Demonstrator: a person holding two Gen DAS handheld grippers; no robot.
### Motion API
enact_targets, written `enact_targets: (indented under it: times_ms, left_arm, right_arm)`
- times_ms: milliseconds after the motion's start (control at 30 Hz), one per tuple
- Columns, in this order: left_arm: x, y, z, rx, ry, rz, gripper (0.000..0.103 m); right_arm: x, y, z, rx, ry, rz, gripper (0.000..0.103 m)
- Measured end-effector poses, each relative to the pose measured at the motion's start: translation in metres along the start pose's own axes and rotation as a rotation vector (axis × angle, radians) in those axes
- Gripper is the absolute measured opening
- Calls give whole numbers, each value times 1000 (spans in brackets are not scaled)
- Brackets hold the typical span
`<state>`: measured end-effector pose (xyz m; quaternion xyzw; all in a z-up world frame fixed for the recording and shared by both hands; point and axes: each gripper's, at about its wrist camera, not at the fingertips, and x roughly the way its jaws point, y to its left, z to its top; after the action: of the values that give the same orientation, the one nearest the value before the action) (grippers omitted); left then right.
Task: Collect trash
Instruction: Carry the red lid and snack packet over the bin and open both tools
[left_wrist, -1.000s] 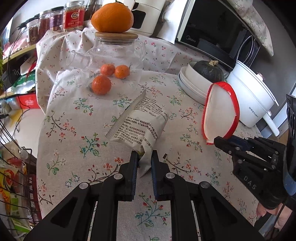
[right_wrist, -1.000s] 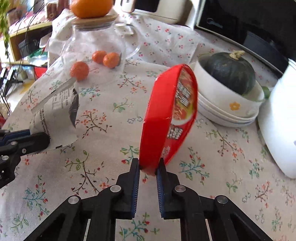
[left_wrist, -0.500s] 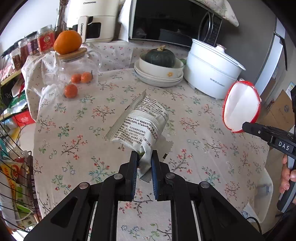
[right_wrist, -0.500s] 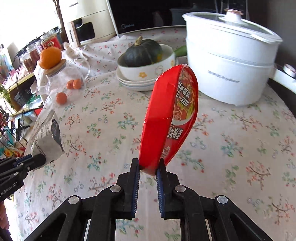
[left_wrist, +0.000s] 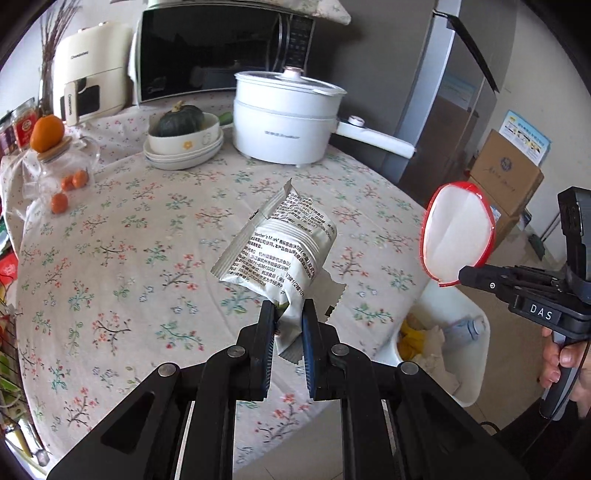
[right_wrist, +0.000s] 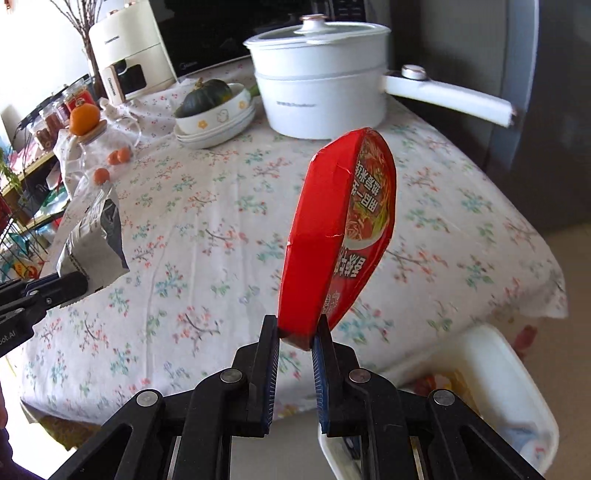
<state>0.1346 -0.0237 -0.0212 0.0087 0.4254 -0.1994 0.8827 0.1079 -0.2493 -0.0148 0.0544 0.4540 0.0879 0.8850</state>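
My left gripper (left_wrist: 287, 319) is shut on a silver-white snack wrapper (left_wrist: 280, 251) and holds it upright above the table's near edge. My right gripper (right_wrist: 295, 334) is shut on a red instant-noodle lid (right_wrist: 332, 236), held upright beyond the table's right edge. In the left wrist view the lid (left_wrist: 458, 236) shows its white underside, above a white trash bin (left_wrist: 469, 365) on the floor that holds yellow and white waste. The bin (right_wrist: 517, 398) also sits below my right gripper. The wrapper (right_wrist: 94, 236) and left gripper (right_wrist: 70, 286) show at left in the right wrist view.
A round table with floral cloth (left_wrist: 129, 240) carries a white electric pot (left_wrist: 284, 122), stacked bowls with a green squash (left_wrist: 183, 136) and a glass jar with oranges (left_wrist: 59, 166). A microwave (left_wrist: 221, 48) stands behind. A cardboard box (left_wrist: 506, 177) sits at right.
Both grippers have pulled back and to the right from the table with their trash. The bin has come into view below the right gripper.
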Motion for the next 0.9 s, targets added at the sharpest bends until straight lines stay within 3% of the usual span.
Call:
enact_targets:
  times_ms: [133,367,567,733,867,900]
  left_arm:
    - [14,-51,-15,74,43,-67,15]
    - [49,-127,-36,178,123,-168,15]
    - [81,-176,-52,258,185,-232,15]
    - [101,-194,-55,294,205,-235,16]
    - [111,-192,-51,285,203,-216,24]
    - [112,-191,-50,280,214,-208,38]
  right_arm:
    - [-14,-38,-32,89,70,-45,14]
    - [-16,-98,-77,240,203,-40,15]
    - [-22,-132,-100,311,235,-48,15]
    - [-24,-146,-110,336,251,-54,16]
    - [-25,-151,-112,343,254,-56,18]
    - [-25,-153,-112,351,252,-55,18]
